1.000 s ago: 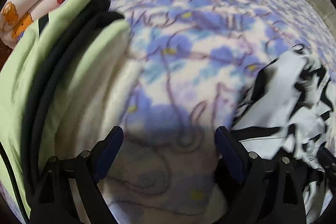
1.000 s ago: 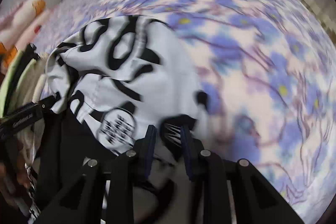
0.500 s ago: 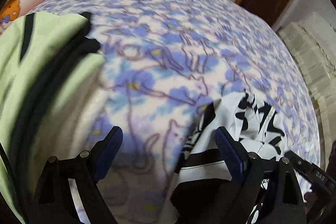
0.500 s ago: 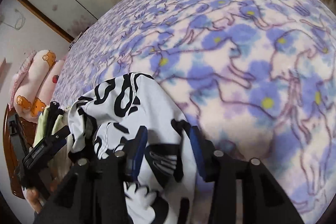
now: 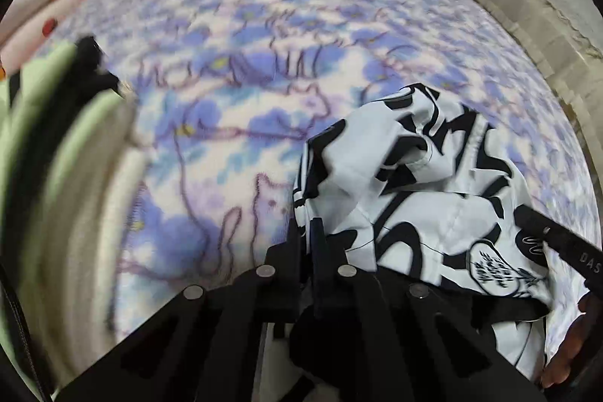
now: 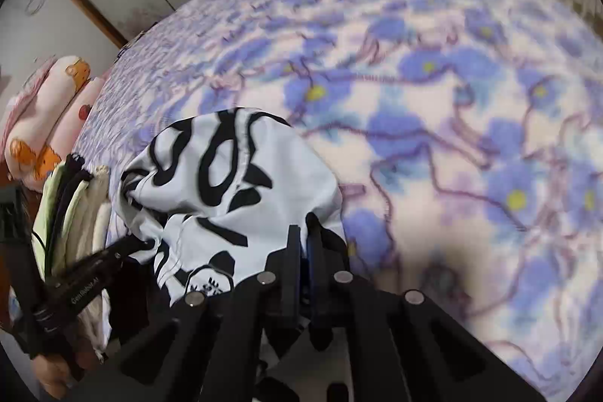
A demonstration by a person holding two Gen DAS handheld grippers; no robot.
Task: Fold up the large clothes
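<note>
Left wrist view: the left gripper has just been closing, and its jaws now stand clamped together on an edge of the white garment with black lettering, which is bunched up and lifted off the blue flowered blanket covering the bed. The garment hangs to the right of the jaws, and a round printed badge shows low on its cloth. The right gripper's black body crosses the garment's right edge, with a hand below it. A folded pile of pale green and black clothing, blurred, lies at the left edge. Right wrist view: the right gripper has likewise just been closing; its jaws are pinched together on the garment's right edge, with cloth between them. The garment rises in a rounded heap to the left of the jaws, above the blanket. The left gripper grips the garment's opposite side. The green pile lies beyond it, and pink pillows with bear prints rest at the far left.
</note>
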